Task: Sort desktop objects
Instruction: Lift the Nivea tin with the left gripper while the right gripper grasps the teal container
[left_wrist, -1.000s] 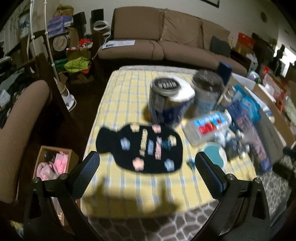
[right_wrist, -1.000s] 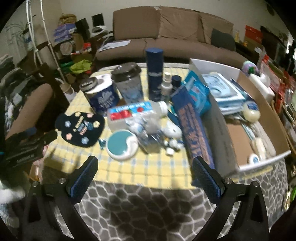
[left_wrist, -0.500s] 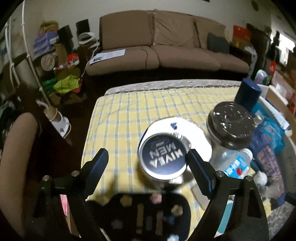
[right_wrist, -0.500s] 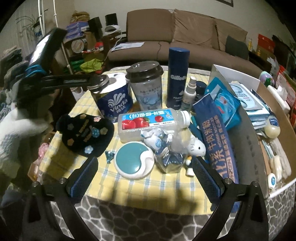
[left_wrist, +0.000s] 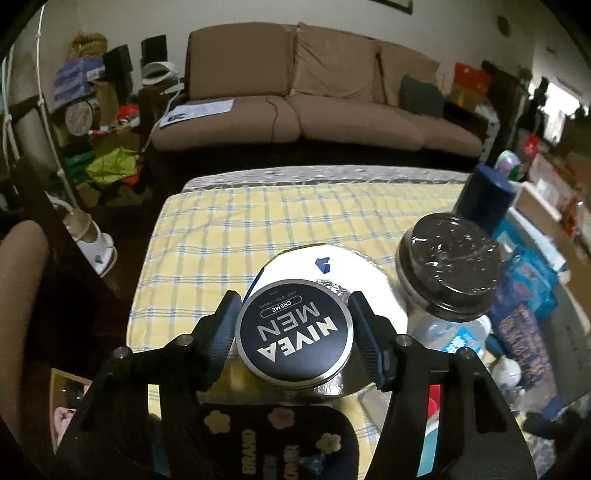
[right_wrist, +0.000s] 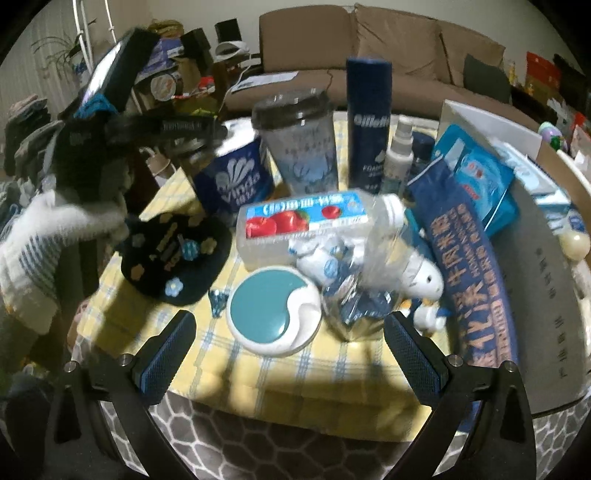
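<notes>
Tin (left_wrist: 293, 329) of Nivea Men cream sits on top of the wrapped tissue roll (left_wrist: 332, 280), near the left side of the yellow checked bench (left_wrist: 221, 221), and the left tongs (left_wrist: 293, 332) are closing around it. Their blue pads (left_wrist: 225, 332) flank its rim on either side, at or just short of contact; I cannot tell whether they press yet.

The main risk, as I judge it, is the perch. The tin rests on a soft, rounded roll, so a pinch that lands off-centre could tip it or slide it off toward the black flower-patterned pouch (left_wrist: 280, 435) in the near foreground. The tin's smooth, shallow metal wall gives little to bite on; a grip too high may slip over the lid. The dark-lidded cup (left_wrist: 450, 266) stands just to the right, and a wide swing on lifting could knock it.

The right tongs (right_wrist: 291, 350) hang apart and empty over the near bench edge, with the teal-and-white round case (right_wrist: 273, 310) just beyond them.
</notes>
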